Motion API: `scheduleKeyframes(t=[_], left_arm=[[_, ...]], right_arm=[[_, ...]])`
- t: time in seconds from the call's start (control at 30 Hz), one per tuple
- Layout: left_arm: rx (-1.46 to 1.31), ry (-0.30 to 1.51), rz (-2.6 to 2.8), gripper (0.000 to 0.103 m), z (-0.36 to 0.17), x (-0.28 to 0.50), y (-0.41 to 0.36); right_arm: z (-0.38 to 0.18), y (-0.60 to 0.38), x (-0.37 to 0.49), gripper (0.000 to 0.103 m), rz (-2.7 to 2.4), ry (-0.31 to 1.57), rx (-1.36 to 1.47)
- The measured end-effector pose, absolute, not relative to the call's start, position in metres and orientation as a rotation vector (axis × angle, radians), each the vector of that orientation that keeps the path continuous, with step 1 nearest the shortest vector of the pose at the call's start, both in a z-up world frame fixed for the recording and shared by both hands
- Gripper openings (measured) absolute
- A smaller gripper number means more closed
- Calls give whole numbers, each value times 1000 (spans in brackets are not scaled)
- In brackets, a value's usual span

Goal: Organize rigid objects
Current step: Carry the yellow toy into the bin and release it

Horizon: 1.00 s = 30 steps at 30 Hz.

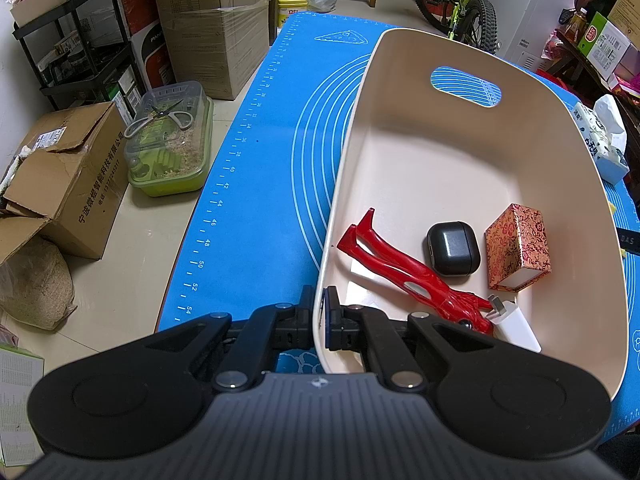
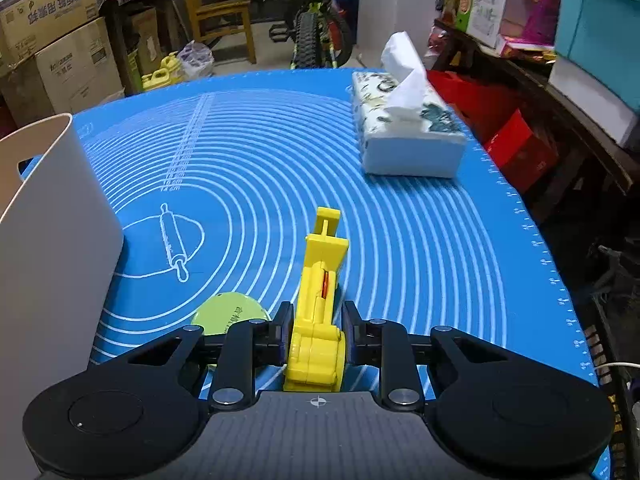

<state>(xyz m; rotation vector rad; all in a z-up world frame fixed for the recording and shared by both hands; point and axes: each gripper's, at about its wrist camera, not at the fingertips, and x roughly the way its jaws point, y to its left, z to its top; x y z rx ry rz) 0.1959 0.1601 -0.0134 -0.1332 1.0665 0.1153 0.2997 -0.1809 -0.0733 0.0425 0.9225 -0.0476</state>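
Note:
My left gripper (image 1: 319, 312) is shut on the near rim of a cream plastic bin (image 1: 460, 152) that stands on the blue mat. Inside the bin lie a red figurine (image 1: 404, 276), a black earbud case (image 1: 454, 249), a red patterned box (image 1: 518, 247) and a white charger (image 1: 516, 326). In the right wrist view my right gripper (image 2: 316, 330) is shut on a yellow toy (image 2: 320, 300) that lies on the mat, pointing away from me. A green round disc (image 2: 230, 313) sits just left of that gripper. The bin's outer wall (image 2: 52, 240) rises at the left.
A tissue box (image 2: 404, 132) stands at the mat's far right. The blue mat (image 2: 280, 168) ends at table edges left and right. Cardboard boxes (image 1: 68, 184), a clear tub with scissors (image 1: 168, 148) and a bicycle (image 1: 460, 0) stand on the floor around.

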Motion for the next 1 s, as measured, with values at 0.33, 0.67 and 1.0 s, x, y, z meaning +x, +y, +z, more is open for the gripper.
scheduleKeyframes(t=[0.33,0.67,1.0], left_arm=[[-133,1067,116,6,-14,196,160],[-133,1067,116,6,-14,196,160],[-133,1067,116,6,-14,196,160]], right_arm=[[-46,-185,283,34,-37,846,92],[10,-167,256,34,41,724,96],[62,-119,234,34,187,606,76]])
